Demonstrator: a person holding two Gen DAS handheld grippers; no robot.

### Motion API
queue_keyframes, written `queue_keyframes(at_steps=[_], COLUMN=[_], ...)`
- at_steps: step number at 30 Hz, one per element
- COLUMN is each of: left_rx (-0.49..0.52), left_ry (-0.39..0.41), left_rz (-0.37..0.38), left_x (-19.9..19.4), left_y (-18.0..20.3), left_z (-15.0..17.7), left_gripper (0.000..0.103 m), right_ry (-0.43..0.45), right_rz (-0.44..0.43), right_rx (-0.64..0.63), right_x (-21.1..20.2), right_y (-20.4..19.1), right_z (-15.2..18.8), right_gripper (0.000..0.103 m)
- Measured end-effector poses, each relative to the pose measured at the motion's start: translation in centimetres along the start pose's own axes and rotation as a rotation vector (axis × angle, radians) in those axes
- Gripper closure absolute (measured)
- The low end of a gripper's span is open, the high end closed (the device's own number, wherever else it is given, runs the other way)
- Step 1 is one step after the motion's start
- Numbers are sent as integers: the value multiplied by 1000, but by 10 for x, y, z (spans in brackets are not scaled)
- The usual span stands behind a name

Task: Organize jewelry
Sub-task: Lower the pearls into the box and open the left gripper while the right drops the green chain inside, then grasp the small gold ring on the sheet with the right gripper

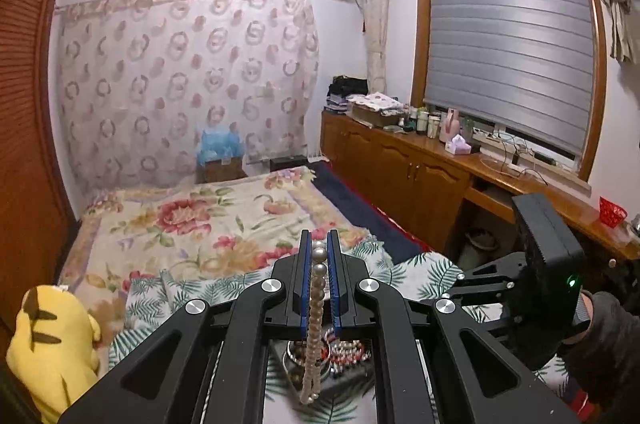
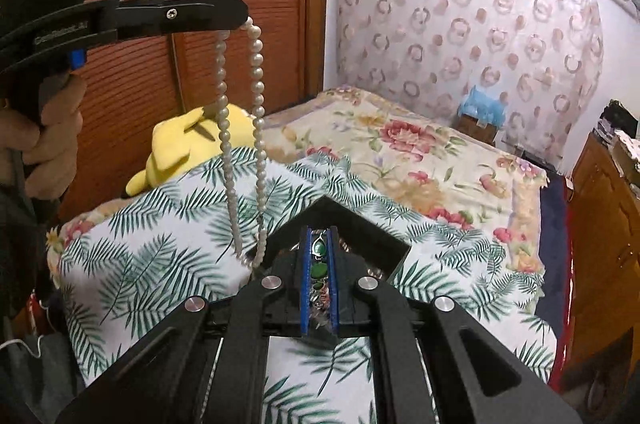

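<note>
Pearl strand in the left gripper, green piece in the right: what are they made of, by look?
Pearl necklace: round off-white beads with a soft satin sheen, so pearl or imitation; can't tell which. Green pendant piece: glossy green stones, jade-like or glass, in silvery metal settings. Gripper pads: blue, matte, ribbed, probably rubber or printed plastic.

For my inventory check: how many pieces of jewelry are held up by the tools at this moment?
2. The white pearl necklace hangs from the left tool; the green-stone silver pendant piece sits in the right tool. More may lie hidden in the box below.
</note>
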State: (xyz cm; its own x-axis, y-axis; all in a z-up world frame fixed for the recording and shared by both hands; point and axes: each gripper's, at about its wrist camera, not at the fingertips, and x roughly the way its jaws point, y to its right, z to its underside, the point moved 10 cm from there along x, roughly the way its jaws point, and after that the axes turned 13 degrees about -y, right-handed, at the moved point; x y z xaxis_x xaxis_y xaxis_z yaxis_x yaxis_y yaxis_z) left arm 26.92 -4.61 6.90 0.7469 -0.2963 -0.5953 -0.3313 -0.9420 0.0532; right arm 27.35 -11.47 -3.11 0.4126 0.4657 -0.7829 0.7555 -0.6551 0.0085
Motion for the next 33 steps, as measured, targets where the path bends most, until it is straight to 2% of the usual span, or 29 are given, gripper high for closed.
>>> queue_keyframes(at_steps=[7,18,28,29,32,33], left_rx=[-12,-67,-82,-85,-84,-81], left_ry=[-41,-193,-217,-221,-231,-232], left_rz=[8,27,10,7,-9,-14], left_x=[32,87,87,87,88,88], left_y=[-4,-22,-22,-22,-21,-21], left_z=[2,53,75,78,88,90], left_gripper=[96,96,96,94,77,72], right_ry=[-11,-79,-44,-40,-28,-25], right_rz=[-27,-34,-15,-13,7,12], right_rx=[32,75,106,112,134,141], right_x=[24,66,53,50,39,35], right_y=[15,22,23,23,23,23], right_z=[-6,12,20,22,36,43], right_gripper=[94,93,90,90,90,86])
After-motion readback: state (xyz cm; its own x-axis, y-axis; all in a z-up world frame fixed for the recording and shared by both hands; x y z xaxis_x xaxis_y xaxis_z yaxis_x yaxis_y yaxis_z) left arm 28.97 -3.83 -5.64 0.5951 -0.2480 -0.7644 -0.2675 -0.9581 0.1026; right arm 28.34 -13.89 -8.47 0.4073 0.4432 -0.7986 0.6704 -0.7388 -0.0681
